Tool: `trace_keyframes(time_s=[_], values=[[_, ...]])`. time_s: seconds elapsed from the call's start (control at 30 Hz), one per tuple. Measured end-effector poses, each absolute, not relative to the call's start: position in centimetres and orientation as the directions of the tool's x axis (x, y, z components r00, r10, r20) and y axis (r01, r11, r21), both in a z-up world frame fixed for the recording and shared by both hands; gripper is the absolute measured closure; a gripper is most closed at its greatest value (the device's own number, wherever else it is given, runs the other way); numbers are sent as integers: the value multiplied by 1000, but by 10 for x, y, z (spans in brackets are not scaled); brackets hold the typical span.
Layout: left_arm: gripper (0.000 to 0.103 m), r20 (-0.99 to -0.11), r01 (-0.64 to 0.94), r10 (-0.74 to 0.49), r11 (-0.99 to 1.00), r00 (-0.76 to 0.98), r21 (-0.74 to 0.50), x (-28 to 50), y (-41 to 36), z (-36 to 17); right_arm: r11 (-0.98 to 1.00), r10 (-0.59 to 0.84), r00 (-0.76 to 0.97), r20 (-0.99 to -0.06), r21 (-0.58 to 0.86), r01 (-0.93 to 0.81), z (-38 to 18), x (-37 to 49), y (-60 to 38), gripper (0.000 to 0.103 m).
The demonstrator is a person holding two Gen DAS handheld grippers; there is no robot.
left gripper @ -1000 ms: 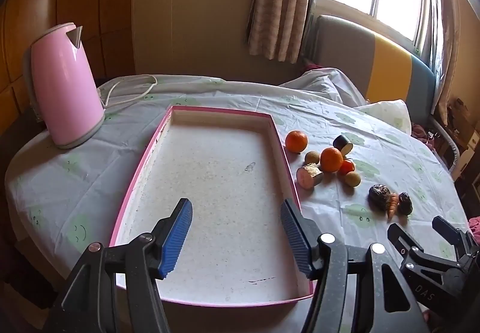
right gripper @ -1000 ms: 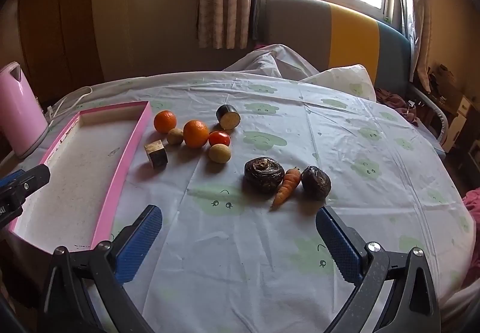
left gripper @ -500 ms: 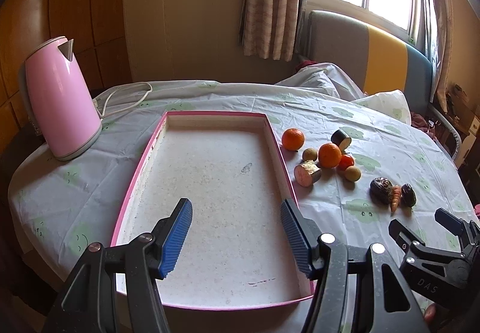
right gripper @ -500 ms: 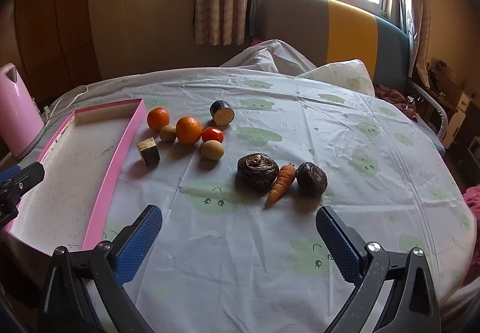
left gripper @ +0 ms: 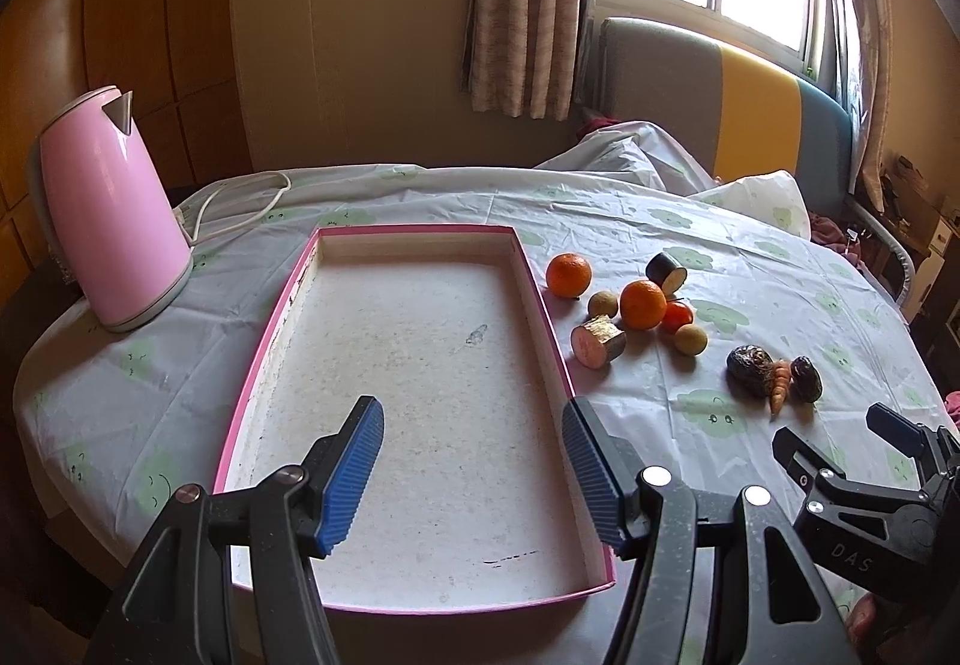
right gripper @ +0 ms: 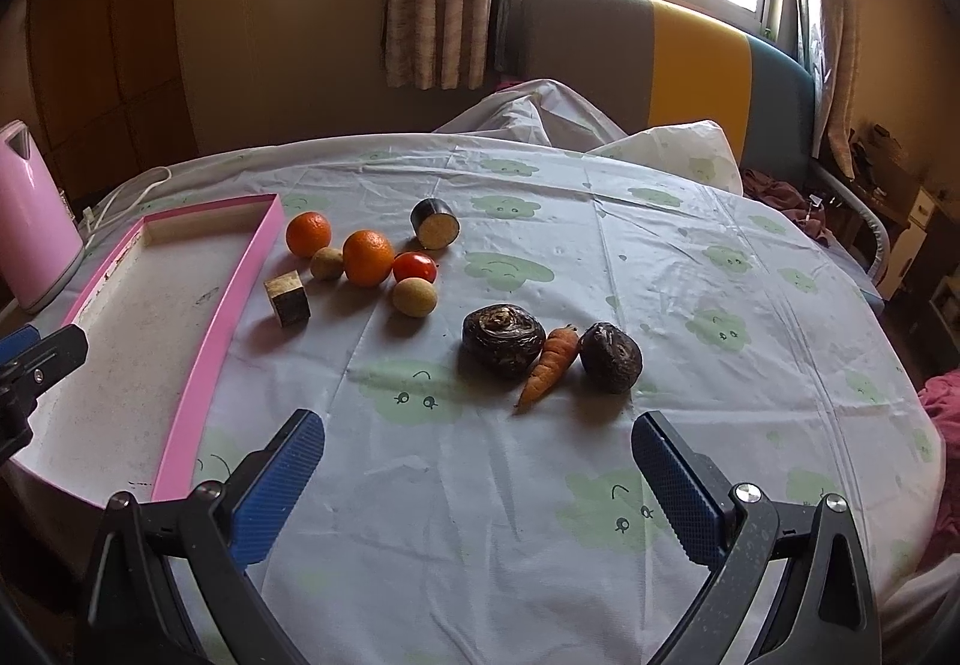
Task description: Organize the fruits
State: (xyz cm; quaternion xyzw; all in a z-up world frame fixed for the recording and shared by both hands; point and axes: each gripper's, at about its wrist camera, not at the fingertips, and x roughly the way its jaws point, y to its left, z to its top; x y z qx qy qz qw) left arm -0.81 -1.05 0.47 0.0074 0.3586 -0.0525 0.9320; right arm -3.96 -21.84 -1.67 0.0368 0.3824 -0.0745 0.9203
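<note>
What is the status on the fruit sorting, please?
Left gripper open over the tray, right gripper open over the cloth. Oranges and other produce outside the tray. Nothing in the way.

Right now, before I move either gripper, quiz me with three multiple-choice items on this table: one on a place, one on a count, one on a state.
1. Where does the small orange carrot lie?
A. inside the tray
B. between two dark knobbly roots
C. beside the kettle

2. How many round orange citrus fruits are on the cloth?
A. one
B. two
C. four

3. What does the pink-rimmed rectangular tray hold?
A. nothing
B. the tomato
C. all the produce

Answers: 1 B, a dark root on each side. 2 B, one and another. 3 A, its floor is bare.
</note>
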Motion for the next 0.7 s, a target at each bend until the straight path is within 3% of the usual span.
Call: trace_keyframes(time_s=[0.13,0.2,0.7], values=[[39,-662,116,-97,993,743,-15,-11,-14,7,985,-104,695,-711,21,169,-17,-41,-221,0],[32,-660,123,-101,992,744,-13,-12,-15,8,985,-106,698,-708,21,171,-16,-42,-222,0],[32,-672,160,-128,987,729,-14,-13,-24,6,984,-99,701,-707,36,176,-17,-45,-228,0]])
